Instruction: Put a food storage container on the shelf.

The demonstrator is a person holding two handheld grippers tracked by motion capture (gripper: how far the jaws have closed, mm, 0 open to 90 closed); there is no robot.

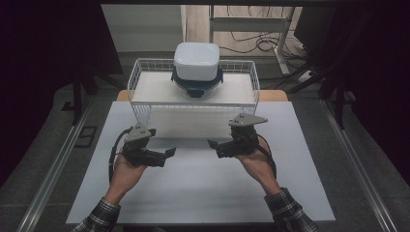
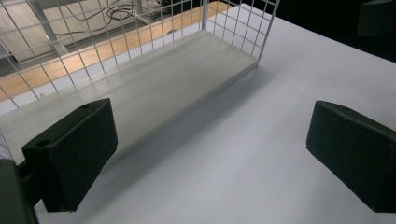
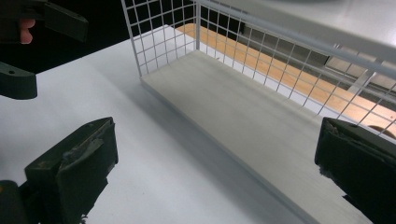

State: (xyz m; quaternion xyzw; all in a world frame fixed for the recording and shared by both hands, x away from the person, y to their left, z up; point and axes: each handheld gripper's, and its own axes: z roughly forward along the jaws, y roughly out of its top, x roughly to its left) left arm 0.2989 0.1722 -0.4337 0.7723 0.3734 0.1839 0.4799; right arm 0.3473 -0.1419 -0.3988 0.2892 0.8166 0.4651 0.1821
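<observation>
**Both grippers idle before the wire rack, containers stacked on top**

The landmark is the white wire rack [image 1: 193,89] at the far part of the bench [image 1: 203,193]. On the rack's upper shelf, about mid-way along it, sits a white lidded container [image 1: 196,60] stacked on a round, dark-rimmed container [image 1: 197,84]. Nearest the person, in front of the rack's open lower level, the left gripper [image 1: 169,152] and right gripper [image 1: 212,144] hover over the bench, tips turned toward each other. Each has its jaws wide apart and holds nothing.

As a judgement, the white container looks like light, stiff plastic with smooth, rounded sides, so it is likely to slip under a narrow pinch. It is stacked rather than seated, so a sideways nudge could slide it off the lower one. The safest hold is probably across two opposite flat sides just under the lid, or one gripper to each side. The lower container's clip tabs may offer firmer purchase.

The high view gives the stack and both hands together. The left gripper view looks along the rack's lower shelf board [image 2: 154,88] from one end, and the right gripper view sees the same board [image 3: 243,121] from the other end, with the left gripper [image 3: 28,51] beyond the rack's corner.
</observation>
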